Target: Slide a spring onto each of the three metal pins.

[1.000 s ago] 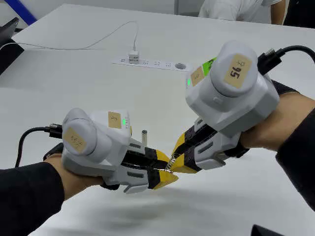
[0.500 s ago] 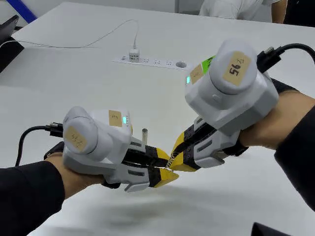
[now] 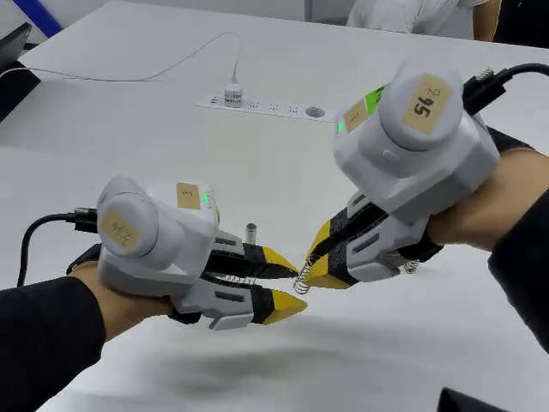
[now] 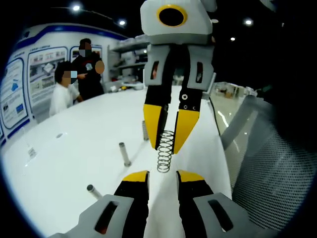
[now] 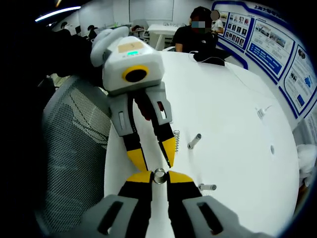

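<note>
Squarely pinched in the right hand-held gripper (image 5: pixel 158 176) sits the spring (image 4: pixel 165 152).

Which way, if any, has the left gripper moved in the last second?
Yes. Against the upright pin, the left gripper has drawn back slightly to the left, and its jaws have opened.

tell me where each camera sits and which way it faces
Head view: on the headset, looking forward and down at the table; the person's sleeves show.
Left gripper view: on the left gripper, looking along its open fingers at the right gripper opposite.
Right gripper view: on the right gripper, looking past its fingers, shut on a spring, at the left gripper.
Shared: both gripper views show the spring, from opposite ends.
</note>
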### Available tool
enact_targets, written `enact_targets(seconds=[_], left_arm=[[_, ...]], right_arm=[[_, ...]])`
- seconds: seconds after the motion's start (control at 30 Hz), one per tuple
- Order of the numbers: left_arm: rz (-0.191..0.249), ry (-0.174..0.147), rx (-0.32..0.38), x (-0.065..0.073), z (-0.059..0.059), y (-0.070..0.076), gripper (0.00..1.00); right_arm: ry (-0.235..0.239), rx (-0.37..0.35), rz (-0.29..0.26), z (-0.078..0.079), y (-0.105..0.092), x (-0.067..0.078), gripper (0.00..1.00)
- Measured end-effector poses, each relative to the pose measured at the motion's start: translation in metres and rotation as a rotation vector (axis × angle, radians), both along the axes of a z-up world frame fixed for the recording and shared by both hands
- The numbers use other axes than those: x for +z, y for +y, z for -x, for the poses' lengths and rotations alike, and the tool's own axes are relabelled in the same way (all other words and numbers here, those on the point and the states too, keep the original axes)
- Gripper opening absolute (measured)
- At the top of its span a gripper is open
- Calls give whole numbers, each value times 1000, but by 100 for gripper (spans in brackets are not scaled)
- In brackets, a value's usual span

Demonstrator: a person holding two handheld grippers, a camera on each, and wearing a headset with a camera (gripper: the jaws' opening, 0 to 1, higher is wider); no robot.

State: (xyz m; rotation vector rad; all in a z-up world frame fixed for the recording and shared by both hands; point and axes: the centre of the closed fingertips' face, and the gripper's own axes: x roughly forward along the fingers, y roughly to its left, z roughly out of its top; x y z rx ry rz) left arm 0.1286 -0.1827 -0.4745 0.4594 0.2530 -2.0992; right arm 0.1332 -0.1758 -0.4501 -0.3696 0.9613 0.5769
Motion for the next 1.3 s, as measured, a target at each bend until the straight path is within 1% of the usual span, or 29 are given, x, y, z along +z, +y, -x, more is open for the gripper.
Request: enact_targets(seconds=[0.23,0.47,0.7,0.9,1.1,1.3], left_arm=[[3,7,14,2,-4,2,24],[3,14,35,5,-9,4,26],[-2,20,57,5,-15,8,28],[-7,21,81,5,-22,12,30],[-3,30,118,7,-32,17,31],[-2,38,144,7,-38,22,31]], right_arm=[[-1,-18,5,1,-7,2,12],[4,-30,12,5,-13,2,12],[3,-49,27,8,-25,6,12],[3,-69,37,9,-35,8,12],[-1,-90,53,9,-46,11,12],[-5,-105,63,6,-55,15,12]])
